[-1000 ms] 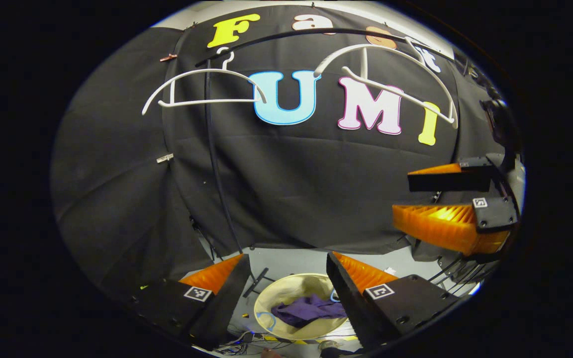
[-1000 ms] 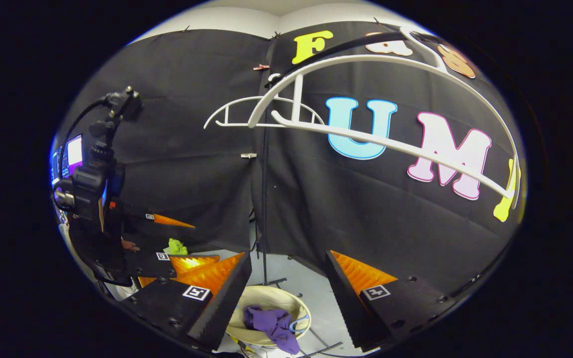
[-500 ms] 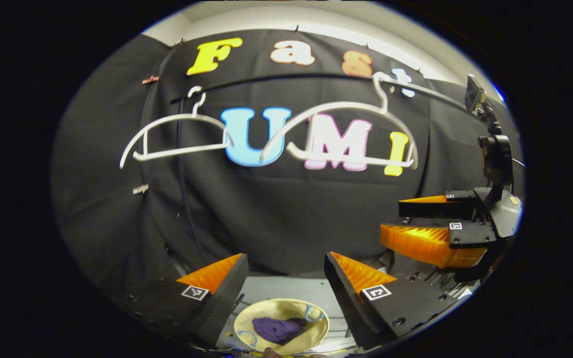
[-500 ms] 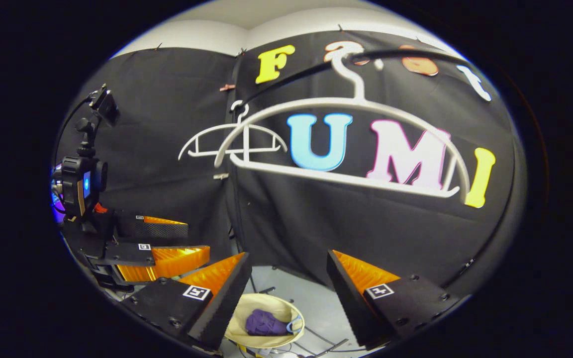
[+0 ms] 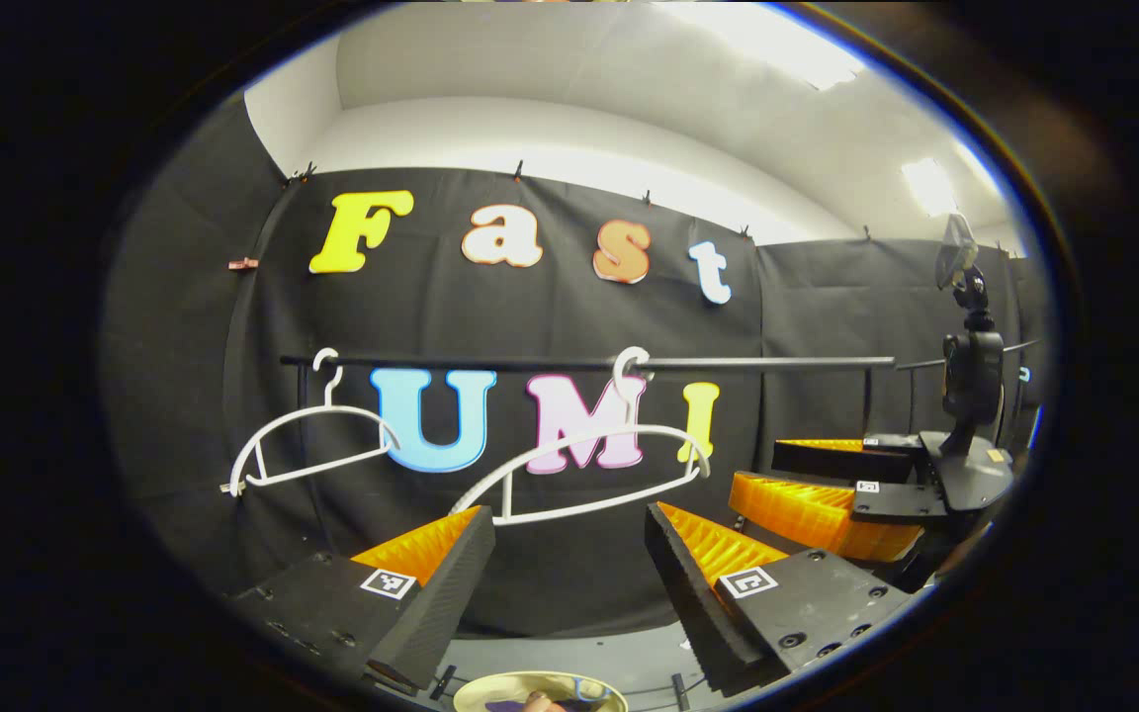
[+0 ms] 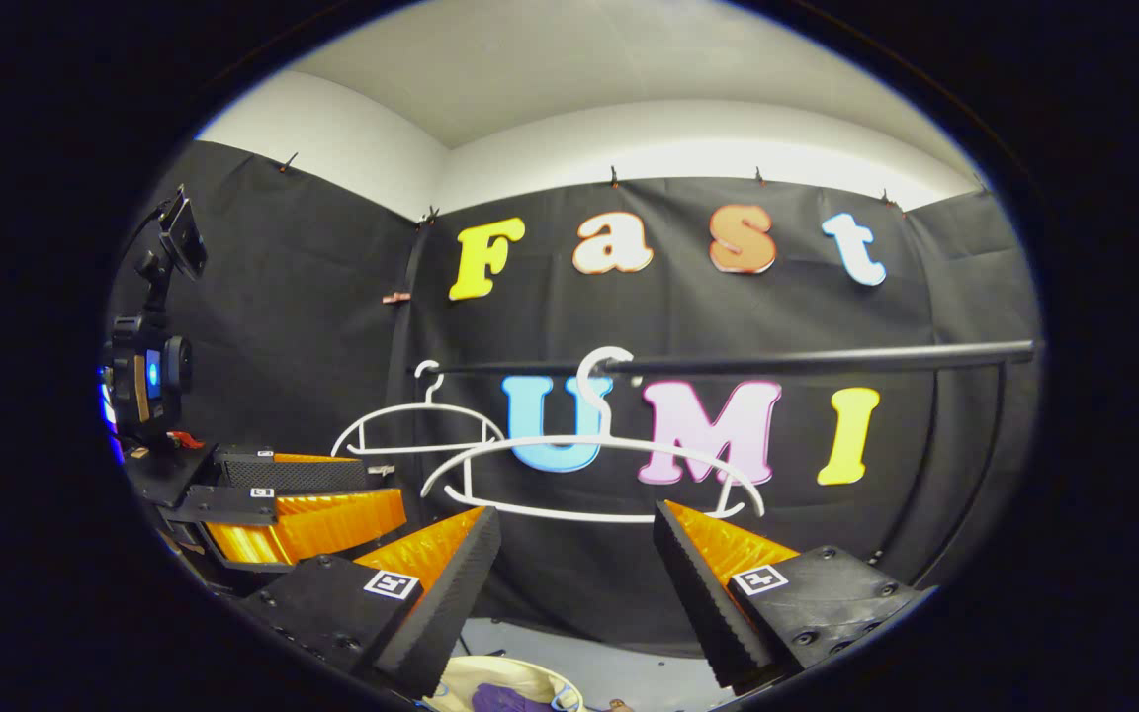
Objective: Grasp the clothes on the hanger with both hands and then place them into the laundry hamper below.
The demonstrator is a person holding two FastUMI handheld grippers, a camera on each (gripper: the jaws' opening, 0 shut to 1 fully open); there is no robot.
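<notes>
Two bare white hangers hang on a black rail point(image 5: 777, 362): the near hanger point(image 5: 663, 429) and the far hanger point(image 5: 332, 410). The right gripper view has the near hanger point(image 6: 599, 440), the far hanger point(image 6: 421, 407) and the rail point(image 6: 827, 357) too. Low at the bottom edge a cream hamper point(image 6: 461, 677) holds purple clothes point(image 6: 495, 697); its rim point(image 5: 490, 687) peeks into the left gripper view. My left gripper point(image 5: 569, 512) is open and holds nothing, level with the near hanger's bar. My right gripper point(image 6: 577, 512) is open as well, empty. Each sees the other: right gripper point(image 5: 755, 473), left gripper point(image 6: 384, 488).
Black cloth walls close the booth behind and on both sides. White wall and ceiling show above the cloth. The rail's upright stands at the far left of the rack, and grey floor lies under the hangers around the hamper.
Both cameras have tilted upward and drawn back: the hangers dropped lower and shrank in view, the ceiling appeared, and the hamper slid to the bottom edge. Both grippers stayed open.
</notes>
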